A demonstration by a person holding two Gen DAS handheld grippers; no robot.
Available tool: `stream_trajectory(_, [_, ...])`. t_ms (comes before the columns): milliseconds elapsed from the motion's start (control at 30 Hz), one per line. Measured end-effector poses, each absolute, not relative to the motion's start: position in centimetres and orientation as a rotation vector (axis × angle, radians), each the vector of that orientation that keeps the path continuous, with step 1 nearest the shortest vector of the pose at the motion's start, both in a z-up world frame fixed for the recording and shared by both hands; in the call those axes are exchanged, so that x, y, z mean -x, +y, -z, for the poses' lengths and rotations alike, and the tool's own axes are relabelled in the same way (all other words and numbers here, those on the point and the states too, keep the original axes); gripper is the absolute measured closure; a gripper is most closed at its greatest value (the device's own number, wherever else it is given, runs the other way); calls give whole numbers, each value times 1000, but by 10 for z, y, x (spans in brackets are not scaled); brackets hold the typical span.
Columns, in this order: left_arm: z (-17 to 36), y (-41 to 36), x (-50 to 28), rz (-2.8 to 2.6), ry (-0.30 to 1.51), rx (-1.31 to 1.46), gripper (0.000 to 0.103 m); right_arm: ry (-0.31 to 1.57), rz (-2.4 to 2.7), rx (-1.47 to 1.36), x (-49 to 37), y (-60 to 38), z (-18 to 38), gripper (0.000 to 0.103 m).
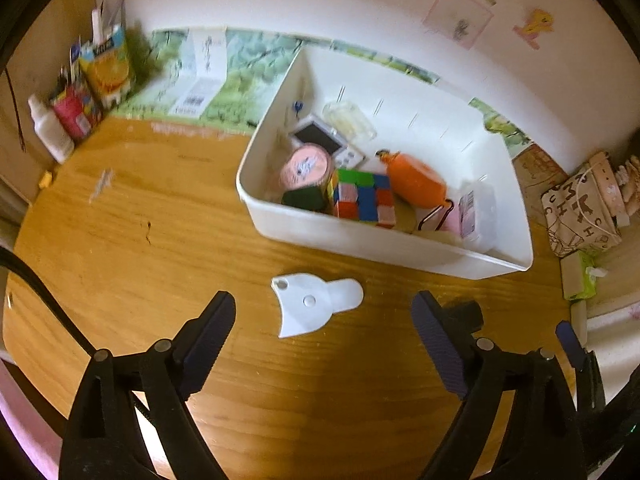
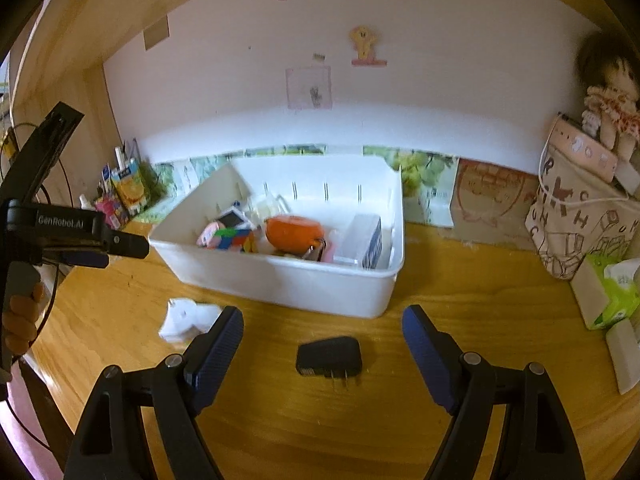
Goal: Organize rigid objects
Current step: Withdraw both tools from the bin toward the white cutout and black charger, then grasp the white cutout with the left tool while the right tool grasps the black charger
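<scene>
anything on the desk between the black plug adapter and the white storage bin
Nothing: in the right wrist view, only bare wooden desk lies between the black plug adapter and the near wall of the white plastic storage bin. The flat white plastic piece sits off to the left.

- The left gripper (image 1: pixel 324 320) points steeply down at the desk, its two black fingers spread wide with nothing pressed between the blue ribbed pads (image 1: pixel 208 344).
- The right gripper (image 2: pixel 322 344) tilts down more gently, its fingers also spread wide and its pads (image 2: pixel 218 354) touching nothing.
- From the right wrist view, the left gripper's black body shows at the far left edge, and a hand (image 2: pixel 22 318) wraps its grey handle from below, fingers curled round it.
- The two grippers sit side by side, left one just beside the right, both facing the same way.
</scene>
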State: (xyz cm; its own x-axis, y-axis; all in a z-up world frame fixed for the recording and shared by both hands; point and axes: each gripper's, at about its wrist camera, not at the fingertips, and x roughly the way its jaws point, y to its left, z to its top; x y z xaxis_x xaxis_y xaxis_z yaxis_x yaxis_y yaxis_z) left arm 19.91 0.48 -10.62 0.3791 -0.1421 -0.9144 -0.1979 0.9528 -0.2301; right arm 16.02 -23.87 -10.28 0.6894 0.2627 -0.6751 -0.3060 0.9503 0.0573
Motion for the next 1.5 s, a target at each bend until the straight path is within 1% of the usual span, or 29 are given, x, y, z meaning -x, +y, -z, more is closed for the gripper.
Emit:
stream_trajectory(133, [122, -2, -203, -62, 1240, 333, 5, 785, -348, 93, -163, -242, 117, 21])
stream_trajectory(267, [138, -9, -207, -82, 1287, 341, 3, 829, -386, 106, -168, -245, 129, 21])
stream_trajectory(667, [184, -16, -222, -182, 1415, 339, 3, 973, -492, 148, -192, -244, 166, 21])
stream_trajectory(933, [206, -17, -235, -218, 1474, 335, 3, 1035, -542, 184, -203, -235, 187, 21])
stream_trajectory(1267, [224, -22, -247, -243, 1527, 299, 3, 1052, -553, 214, -211, -228, 200, 21])
stream_trajectory(1500, [230, -26, -258, -265, 1526, 284, 3, 1054, -549, 242, -213, -222, 207, 21])
